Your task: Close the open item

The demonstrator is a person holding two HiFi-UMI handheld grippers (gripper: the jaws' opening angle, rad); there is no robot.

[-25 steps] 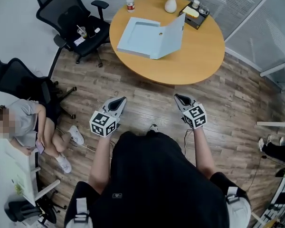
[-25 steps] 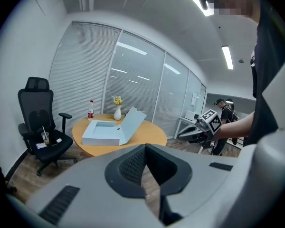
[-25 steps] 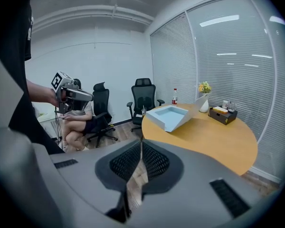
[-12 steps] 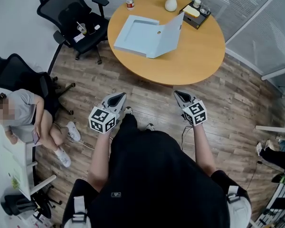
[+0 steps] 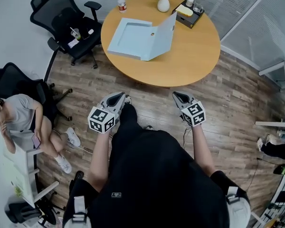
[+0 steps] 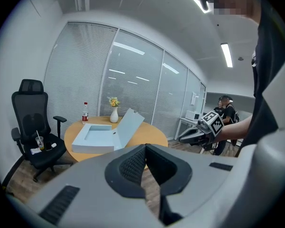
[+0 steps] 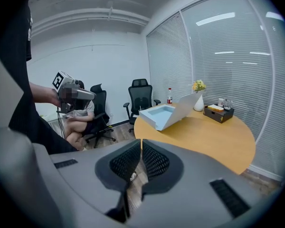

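On the round wooden counter point(image 5: 190, 56) at the far side of the room, a pale blue box point(image 5: 133, 39) is seen lying open, its lid point(image 5: 164, 30) raised at a slant along the right edge of the base. Behind the box, a bottle point(image 5: 121, 2) with a red cap, a white vase point(image 5: 163, 3) with yellow flowers and a dark tray point(image 5: 190, 11) are set near the counter's far rim.

The left hand-held gripper point(image 5: 118, 98) and the right hand-held gripper point(image 5: 177, 96) are held side by side over the wooden floor point(image 5: 237, 103), well apart from the counter and pointed towards it. In the left gripper view the jaws of the left hand-held gripper are seen pressed together with nothing between them. In the right gripper view the jaws of the right hand-held gripper are drawn almost together, only a thin slit being left, and nothing is held.

A black office chair point(image 5: 66, 18) with small things on its seat is placed left of the counter. A seated person point(image 5: 23, 118) is seen at the left edge.
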